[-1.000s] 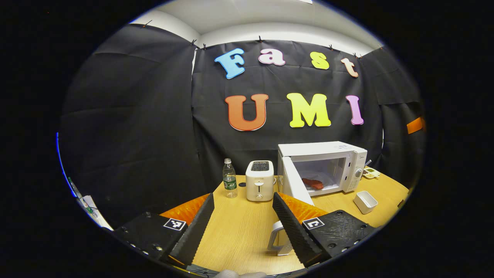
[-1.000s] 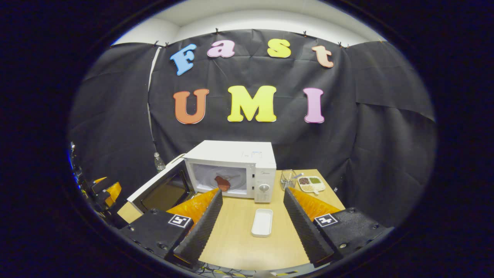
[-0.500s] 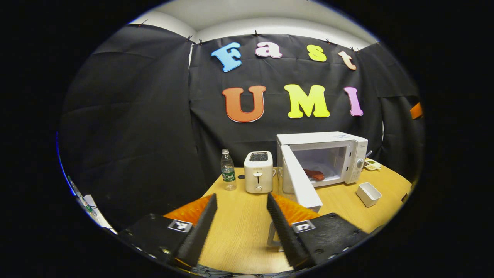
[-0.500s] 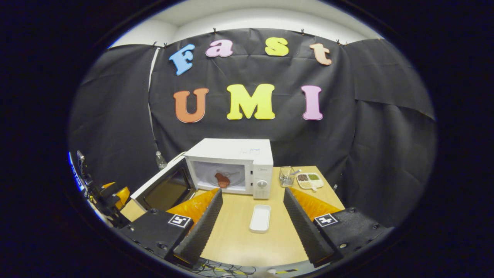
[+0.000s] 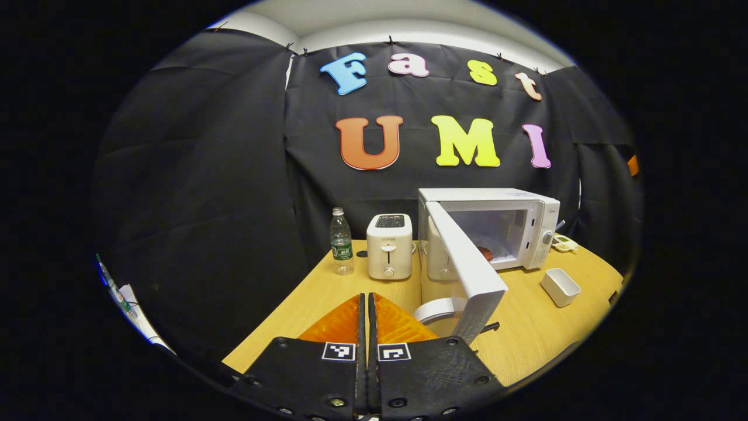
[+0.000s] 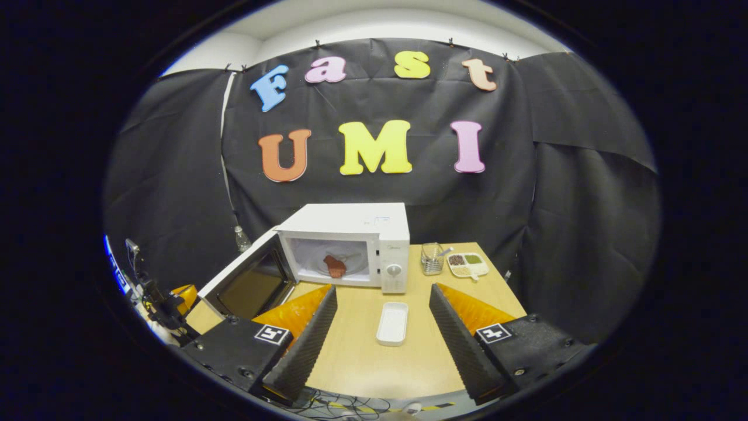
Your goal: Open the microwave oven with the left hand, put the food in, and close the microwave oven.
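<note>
A water bottle (image 5: 341, 249) stands near the back edge of the desk (image 5: 350, 292), on its left side. Just beside it is a white toaster (image 5: 389, 246). Next comes the microwave oven (image 5: 514, 228), which sits at the back edge of the desk. Its door (image 5: 467, 263) is open and swings out toward the front edge. The food (image 6: 335, 266), a red-brown piece, lies inside the oven on the round plate. So the food is already in.

The big change is in the left hand-held gripper (image 5: 366, 327). A moment ago its two fingers were wide apart. Now they are clenched tight together with nothing between them. It sits low, just to the left of the door's outer edge and the white handle (image 5: 439, 308), and it does not seem to touch them. The door also looks nearer to this gripper than before. I think the gripper is made small and hard like this to push the door shut, which is the last job left.

A small white dish (image 6: 392, 323) lies empty on the desk in front of the oven. Further right, near the back right corner, are a wire holder (image 6: 432, 259) and a tray of snacks (image 6: 467, 264).

The right hand-held gripper (image 6: 383, 327) is released, its fingers wide apart, holding nothing, back by the front edge
</note>
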The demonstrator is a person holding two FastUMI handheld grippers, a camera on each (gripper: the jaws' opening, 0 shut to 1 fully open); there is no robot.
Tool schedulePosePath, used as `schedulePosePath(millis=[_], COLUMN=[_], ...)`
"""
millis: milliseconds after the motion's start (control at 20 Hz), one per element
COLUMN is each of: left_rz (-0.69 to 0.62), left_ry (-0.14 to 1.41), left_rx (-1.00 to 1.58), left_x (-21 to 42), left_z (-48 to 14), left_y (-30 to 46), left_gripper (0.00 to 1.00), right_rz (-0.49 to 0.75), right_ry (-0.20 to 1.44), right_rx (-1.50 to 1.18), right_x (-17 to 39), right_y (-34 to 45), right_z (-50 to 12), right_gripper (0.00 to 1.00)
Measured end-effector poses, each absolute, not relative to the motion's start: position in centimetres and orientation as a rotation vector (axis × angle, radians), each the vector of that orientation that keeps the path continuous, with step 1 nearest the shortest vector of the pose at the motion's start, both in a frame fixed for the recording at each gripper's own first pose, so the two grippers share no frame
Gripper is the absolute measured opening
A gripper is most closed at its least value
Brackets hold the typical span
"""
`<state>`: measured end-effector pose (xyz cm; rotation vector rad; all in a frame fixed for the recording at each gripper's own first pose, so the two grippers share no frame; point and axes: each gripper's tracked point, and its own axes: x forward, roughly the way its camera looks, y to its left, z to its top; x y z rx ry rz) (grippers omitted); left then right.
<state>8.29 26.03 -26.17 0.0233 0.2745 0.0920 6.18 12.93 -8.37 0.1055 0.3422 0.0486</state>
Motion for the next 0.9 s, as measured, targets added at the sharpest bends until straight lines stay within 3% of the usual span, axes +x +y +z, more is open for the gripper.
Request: schedulePosePath(millis=[50,100,150,200,300,350,400,500,550,600,650,700,750,800,850,900], left_rz=[0.072,0.07,0.052,0.041,0.026,0.01,-0.001,-0.028,-0.044,-0.06,-0.073,-0.087,-0.108,-0.132,-0.154,-0.177], left_ry=[0.284,0.281,0.288,0.288,0.284,0.283,0.287,0.285,0.286,0.291,0.295,0.291,0.296,0.296,0.294,0.298], left_rx=[0.024,0.038,0.042,0.042,0.055,0.054,0.054,0.046,0.04,0.038,0.033,0.026,0.018,0.014,0.018,0.024], left_x=[8.5,8.8,9.0,9.1,9.3,9.4,9.4,9.6,9.6,9.7,10.0,10.2,10.1,10.3,10.7,11.0], left_z=[-26.4,-26.6,-26.9,-26.9,-26.9,-26.9,-27.1,-27.1,-27.1,-27.3,-27.5,-27.4,-27.5,-27.4,-27.4,-27.6], left_y=[25.5,25.3,24.8,24.3,23.5,22.9,22.4,20.7,19.6,18.5,17.4,16.2,15.0,13.5,12.2,10.9], left_gripper=[0.0,0.0,0.0,0.0,0.0,0.0,0.0,0.0,0.0,0.0,0.0,0.0,0.0,0.0,0.0,0.0], right_rz=[0.04,0.037,0.033,0.027,0.019,0.016,0.013,0.008,0.002,-0.002,-0.001,-0.002,-0.003,-0.007,-0.007,-0.007], right_ry=[0.345,0.345,0.346,0.347,0.349,0.352,0.358,0.362,0.359,0.359,0.359,0.359,0.358,0.352,0.351,0.352], right_rx=[0.107,0.111,0.115,0.117,0.12,0.125,0.13,0.131,0.13,0.131,0.135,0.136,0.138,0.143,0.146,0.149], right_x=[6.1,6.0,5.9,5.8,5.6,5.6,5.6,5.6,5.7,5.8,6.1,6.2,6.3,6.5,6.7,6.9], right_y=[12.6,12.5,12.4,12.2,11.9,11.7,11.5,10.9,10.4,10.1,9.8,9.5,9.1,8.7,8.3,8.0], right_z=[-8.5,-8.7,-8.8,-8.9,-9.2,-9.4,-9.7,-9.9,-9.9,-10.1,-10.1,-10.1,-10.1,-10.0,-10.0,-10.1], right_gripper=[1.0,0.92,1.0,0.91,0.92,1.0,0.92,0.91,1.0,1.0,0.91,0.92,1.0,1.0,0.92,1.0])
